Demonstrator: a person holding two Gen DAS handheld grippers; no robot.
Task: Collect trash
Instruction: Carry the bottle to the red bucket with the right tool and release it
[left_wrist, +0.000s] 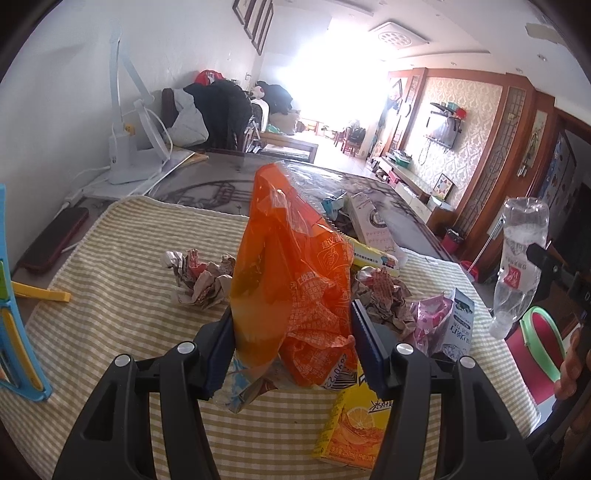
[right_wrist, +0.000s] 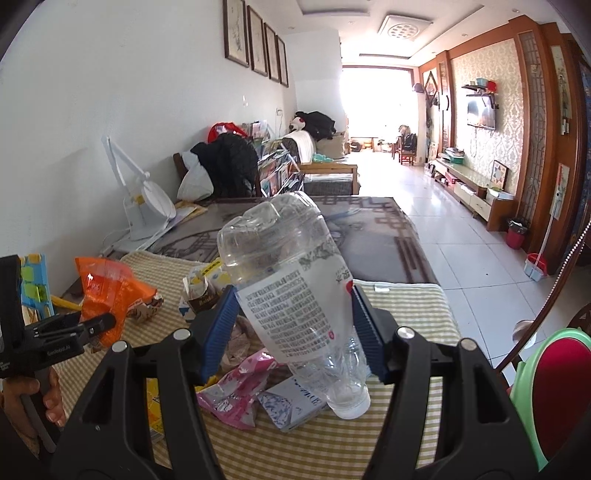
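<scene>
Left gripper: the left gripper (left_wrist: 291, 343) has its blue pads pinched on the orange bag (left_wrist: 291, 266), lifted off the cloth (left_wrist: 122, 317). My guess is that the bag is either a piece of trash itself or the sack for the rest.
Right gripper: the right gripper (right_wrist: 293, 332) clamps the bottle (right_wrist: 291, 291) across its label, base at 12 o'clock, white cap at 6 o'clock. Held neck-down and clear of the cloth, it looks ready to be carried off.
Where the trash is: in the left view, crumpled paper (left_wrist: 201, 277) lies at 10 o'clock from the bag and more at 3 o'clock. A yellow carton (left_wrist: 354, 424) sits at 5 o'clock under the right finger, and a pink wrapper (left_wrist: 430, 317) lies beside a small box (left_wrist: 456, 325).
Green bin: a green rim with a red inside (right_wrist: 554, 391) shows at 4 o'clock in the right view, off the cloth's edge. It is probably where the trash goes, though I cannot be sure.
Hidden: the bag's lower end is covered by the fingers, so its mouth cannot be made out.
Cut off: the green bin is clipped by the frame edge, and only the person's fingertips show at either side.
Hard to read: the window glare washes out the far room, and the print on the cartons is too small to read.
</scene>
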